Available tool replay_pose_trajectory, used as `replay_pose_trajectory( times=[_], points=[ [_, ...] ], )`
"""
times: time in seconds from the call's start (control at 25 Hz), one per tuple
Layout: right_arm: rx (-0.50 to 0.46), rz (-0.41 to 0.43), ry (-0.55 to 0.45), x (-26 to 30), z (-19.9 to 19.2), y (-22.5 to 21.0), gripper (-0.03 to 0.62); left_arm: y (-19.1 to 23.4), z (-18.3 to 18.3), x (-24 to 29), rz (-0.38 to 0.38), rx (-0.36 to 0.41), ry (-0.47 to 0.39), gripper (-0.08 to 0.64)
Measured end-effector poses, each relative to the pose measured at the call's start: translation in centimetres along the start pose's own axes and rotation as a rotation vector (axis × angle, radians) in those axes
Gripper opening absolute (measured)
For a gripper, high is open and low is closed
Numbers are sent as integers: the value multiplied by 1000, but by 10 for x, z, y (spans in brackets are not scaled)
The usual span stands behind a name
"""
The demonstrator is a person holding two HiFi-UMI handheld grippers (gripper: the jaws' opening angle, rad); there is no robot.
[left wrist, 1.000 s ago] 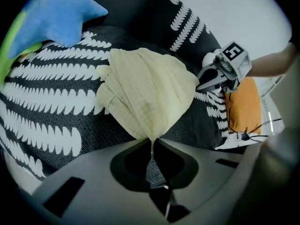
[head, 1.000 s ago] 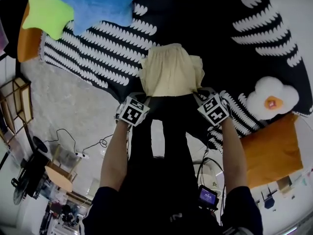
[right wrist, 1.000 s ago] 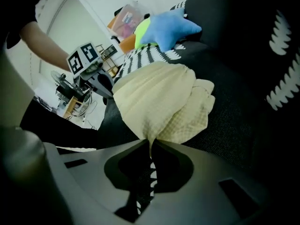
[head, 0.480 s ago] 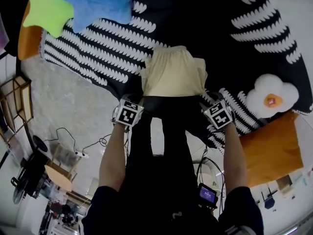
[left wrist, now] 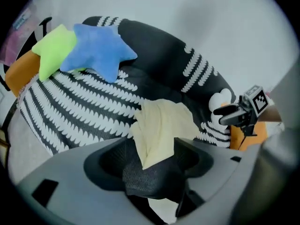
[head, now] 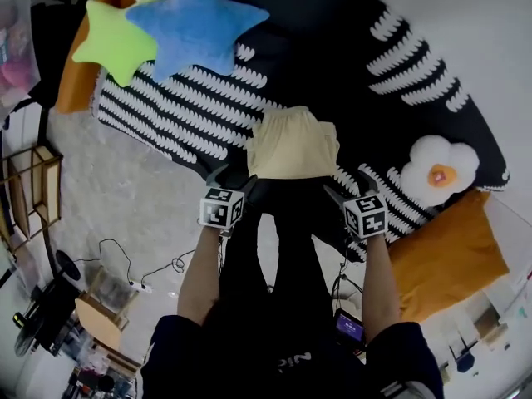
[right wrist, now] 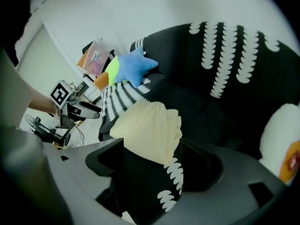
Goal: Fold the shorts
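Observation:
The pale yellow shorts (head: 293, 144) lie folded in a compact shape on the black-and-white blanket (head: 183, 106). My left gripper (head: 233, 179) hangs just short of their near left corner, and my right gripper (head: 347, 185) just short of the near right corner. Both have just been opening their jaws, which now stand wide with nothing between them. In the left gripper view the shorts (left wrist: 161, 125) show beyond the open left gripper (left wrist: 150, 158), with the right gripper (left wrist: 239, 114) off to the side. The right gripper view shows the shorts (right wrist: 147, 130) past the open right gripper (right wrist: 154, 168).
A blue star pillow (head: 195, 27) and a green star pillow (head: 116, 44) lie on the blanket at the far left. A fried-egg pillow (head: 436, 173) and an orange cushion (head: 445, 252) sit at the right. Cables (head: 125, 248) trail on the floor at the near left.
Both grippers let go of the shorts' near edge, opened wide, and lifted back towards me. The shorts stay folded on the blanket.

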State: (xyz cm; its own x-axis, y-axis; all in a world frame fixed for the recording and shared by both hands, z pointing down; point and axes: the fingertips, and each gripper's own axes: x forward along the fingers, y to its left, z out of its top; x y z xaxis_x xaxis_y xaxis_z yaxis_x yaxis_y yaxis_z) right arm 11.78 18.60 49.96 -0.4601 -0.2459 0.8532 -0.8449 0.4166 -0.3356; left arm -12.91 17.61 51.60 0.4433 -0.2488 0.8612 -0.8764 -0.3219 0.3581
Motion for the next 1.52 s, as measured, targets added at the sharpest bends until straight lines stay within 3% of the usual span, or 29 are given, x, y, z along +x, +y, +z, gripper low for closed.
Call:
replay_pose_trajectory(
  times=[0.16,0.36,0.6,0.72,0.88,1.04,1.24,1.52],
  points=[
    [-32,-62,-68,-22,28,14,377,-19,31,-19,-37,66,-48,299],
    [-19,-96,-96,-48,40,34,383,-40,54,-51,-61,80,-128,333],
    [-19,-171,-181,-86,72,52,377,-57,71,-92,-76,175,-176,336],
    [-26,-192,-219,-103,85,67,377,-61,76,-114,-91,151,-209,336],
    [33,-170,-264,-121,89,92,390,-69,79,-147,-107,102,-273,336],
    [30,-202,-306,-141,91,115,390,-78,83,-177,-124,111,-336,336],
    [-7,-277,-367,-173,96,140,390,-86,86,-212,-141,199,-378,336],
    [-2,-338,-492,-216,106,174,390,-92,98,-260,-100,358,-453,336]
  ],
)
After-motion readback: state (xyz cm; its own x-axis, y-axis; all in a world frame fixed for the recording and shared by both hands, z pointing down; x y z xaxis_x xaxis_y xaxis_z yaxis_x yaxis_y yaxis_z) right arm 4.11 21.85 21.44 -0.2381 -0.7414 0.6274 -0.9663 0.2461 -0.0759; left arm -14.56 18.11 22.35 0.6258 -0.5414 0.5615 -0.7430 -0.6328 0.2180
